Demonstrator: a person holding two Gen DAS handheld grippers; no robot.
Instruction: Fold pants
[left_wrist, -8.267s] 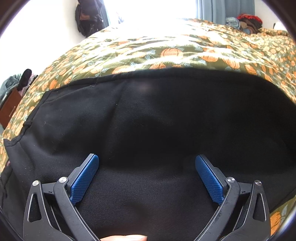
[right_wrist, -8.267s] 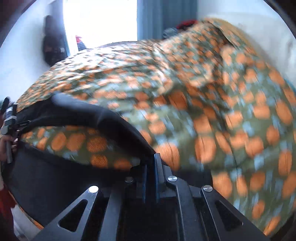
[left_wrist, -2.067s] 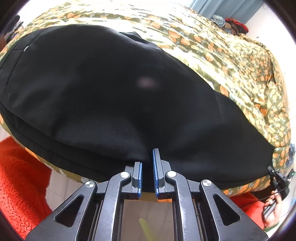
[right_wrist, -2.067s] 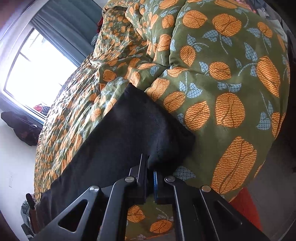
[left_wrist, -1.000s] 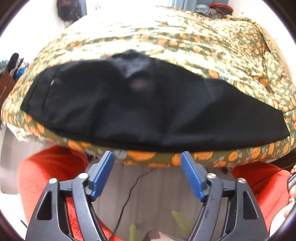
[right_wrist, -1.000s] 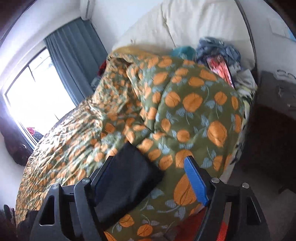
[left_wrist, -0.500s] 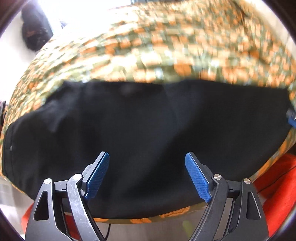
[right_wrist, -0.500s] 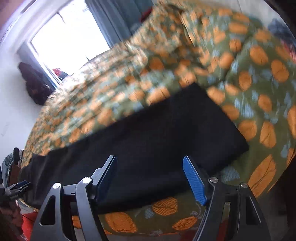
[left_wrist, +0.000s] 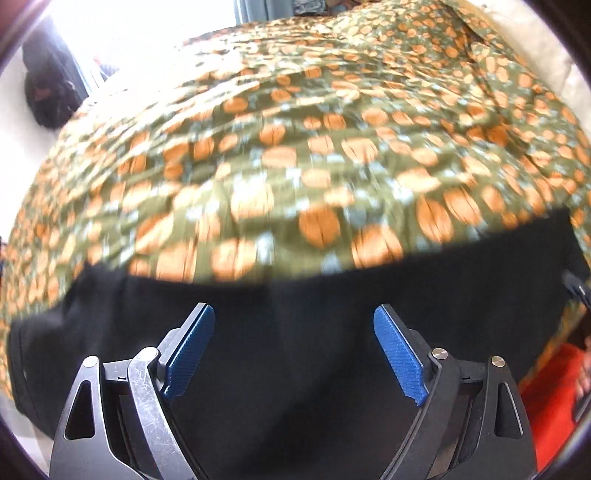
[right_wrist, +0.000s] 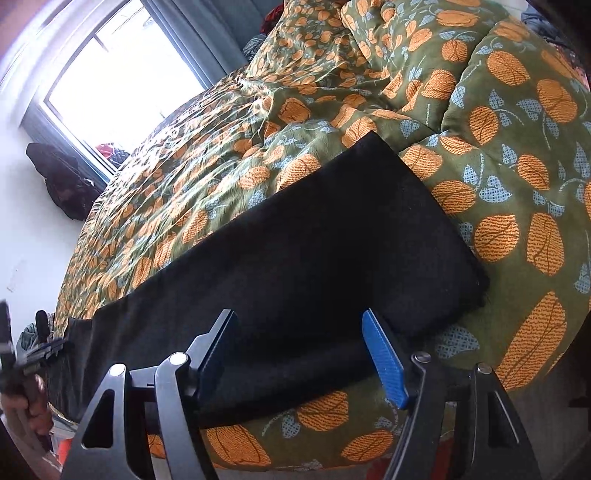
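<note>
Right wrist view is showing the black pants lying long from lower left to upper right, both tools hanging wide open, holding nothing.

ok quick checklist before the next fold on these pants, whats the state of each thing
1. Left claw open and empty: ok, blue pads spread with nothing between them.
2. Right claw open and empty: ok.
3. Pants lying as a flat long strip on the bedspread: ok, no big wrinkles show.
4. Leg end squared off: ok, the right wrist view shows a straight edge with clean corners.
5. Waist end lined up: cannot tell, it is blurred and dark in the left wrist view.
6. Layers matched along the near edge: cannot tell, the claws hide part of it.
</note>
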